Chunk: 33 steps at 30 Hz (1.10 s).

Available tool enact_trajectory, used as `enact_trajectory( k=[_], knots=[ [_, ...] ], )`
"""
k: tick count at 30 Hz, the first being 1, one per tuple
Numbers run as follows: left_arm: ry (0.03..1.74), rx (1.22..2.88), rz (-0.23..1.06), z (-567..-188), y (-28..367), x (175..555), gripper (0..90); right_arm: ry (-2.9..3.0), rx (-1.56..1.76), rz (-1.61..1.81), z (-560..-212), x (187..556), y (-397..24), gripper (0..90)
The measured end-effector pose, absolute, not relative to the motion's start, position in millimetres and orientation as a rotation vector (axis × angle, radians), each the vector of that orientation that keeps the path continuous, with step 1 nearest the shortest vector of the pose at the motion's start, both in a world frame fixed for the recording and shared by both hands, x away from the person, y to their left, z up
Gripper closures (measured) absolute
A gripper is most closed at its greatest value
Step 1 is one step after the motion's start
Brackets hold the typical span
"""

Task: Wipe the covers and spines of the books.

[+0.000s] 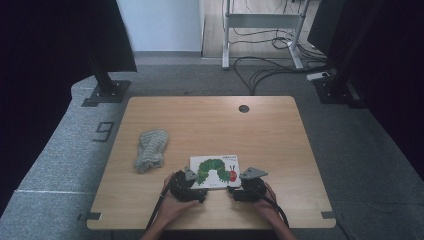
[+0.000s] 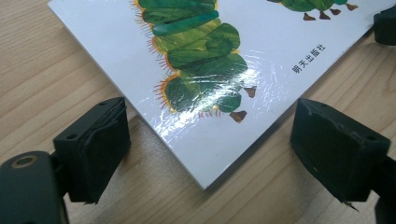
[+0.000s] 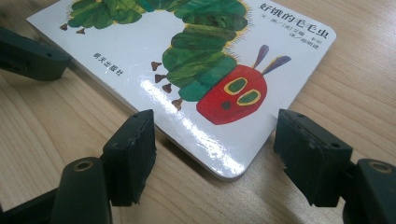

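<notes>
The book (image 3: 196, 79) has a glossy white cover, smooth enough to throw back bright glare, and its thick board edge looks matt and pale. The bench (image 1: 210, 120) is light wood or wood-look laminate with a fine straight grain and a dull sheen. A grey knitted cloth (image 1: 150, 150) lies bunched on it, soft and coarse in texture. On the left hand-held gripper (image 2: 210, 154) and the right hand-held gripper (image 3: 215, 154), the jaws carry matt black pads, rubbery in look, with rough, frayed edges; the arms behind them look like smooth black plastic. The floor (image 1: 60, 150) is grey carpet, rough and speckled.
</notes>
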<state>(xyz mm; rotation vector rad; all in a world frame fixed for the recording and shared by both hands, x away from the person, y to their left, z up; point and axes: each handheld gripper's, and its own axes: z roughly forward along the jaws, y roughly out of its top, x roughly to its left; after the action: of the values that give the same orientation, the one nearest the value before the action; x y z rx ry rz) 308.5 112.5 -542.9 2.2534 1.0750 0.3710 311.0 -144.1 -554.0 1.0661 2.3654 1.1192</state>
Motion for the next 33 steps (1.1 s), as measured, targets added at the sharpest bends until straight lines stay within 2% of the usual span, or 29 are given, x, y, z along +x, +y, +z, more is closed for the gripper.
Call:
enact_trajectory(
  k=[7, 15, 33],
  knots=[
    [1.084, 2.232, 0.378, -544.3, 112.3, 308.5, 9.8, 2.365, 1.066, 1.118, -554.0, 311.0, -144.0, 28.9],
    [1.114, 2.161, 0.322, -543.2, 119.7, 311.8, 14.7, 2.36, 1.082, 1.128, -553.9, 311.2, -143.8, 28.6],
    [1.078, 2.229, 0.385, -544.8, 113.4, 308.5, 10.5, 2.344, 1.273, 1.331, -544.7, 319.0, -152.2, 26.8]
  ],
)
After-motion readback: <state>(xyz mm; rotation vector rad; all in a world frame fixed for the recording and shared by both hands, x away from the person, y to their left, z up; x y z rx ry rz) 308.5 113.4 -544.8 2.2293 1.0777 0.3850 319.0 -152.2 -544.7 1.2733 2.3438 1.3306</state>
